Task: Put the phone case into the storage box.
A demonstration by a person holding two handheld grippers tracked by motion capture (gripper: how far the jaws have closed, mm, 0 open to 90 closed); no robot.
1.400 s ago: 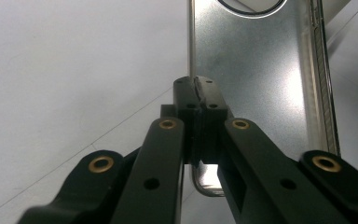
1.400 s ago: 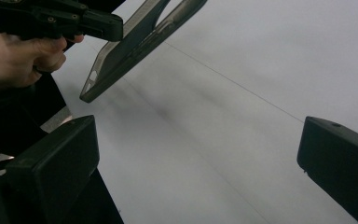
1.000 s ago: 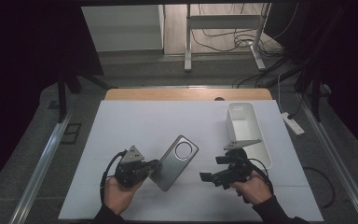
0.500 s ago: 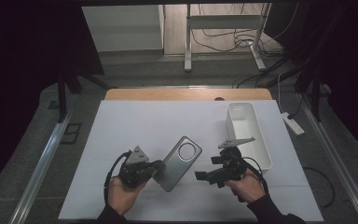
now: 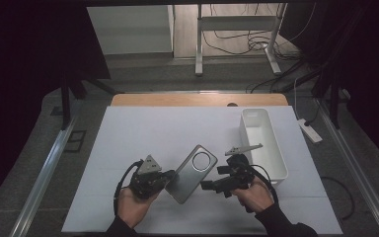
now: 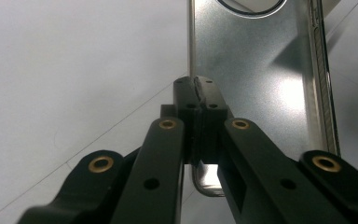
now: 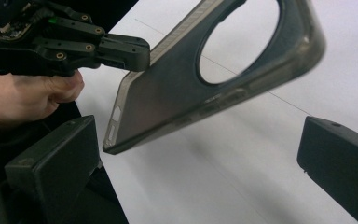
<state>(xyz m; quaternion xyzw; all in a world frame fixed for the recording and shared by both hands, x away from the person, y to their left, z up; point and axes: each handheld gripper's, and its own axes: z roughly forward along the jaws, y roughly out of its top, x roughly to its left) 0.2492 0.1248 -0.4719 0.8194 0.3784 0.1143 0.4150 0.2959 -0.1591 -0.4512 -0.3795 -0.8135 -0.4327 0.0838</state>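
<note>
A grey translucent phone case (image 5: 193, 172) with a large round camera hole hangs tilted just above the white table sheet (image 5: 143, 133). My left gripper (image 5: 170, 177) is shut on the case's lower left edge. In the left gripper view the jaws (image 6: 196, 86) pinch the thin rim of the case (image 6: 261, 70). My right gripper (image 5: 208, 186) stands open to the right of the case, close to its lower corner. In the right gripper view the case (image 7: 177, 98) floats between and beyond the wide-apart pads (image 7: 56, 163), and the left gripper (image 7: 135, 51) grips its far edge.
A white oblong bin (image 5: 254, 111) stands at the right of the sheet, just behind my right hand. A wooden table edge (image 5: 177, 99) runs along the back. A power strip (image 5: 308, 131) lies on the floor to the right.
My right gripper has edged a little to the left, nearer the case. The left gripper and the case have stayed nearly still.
</note>
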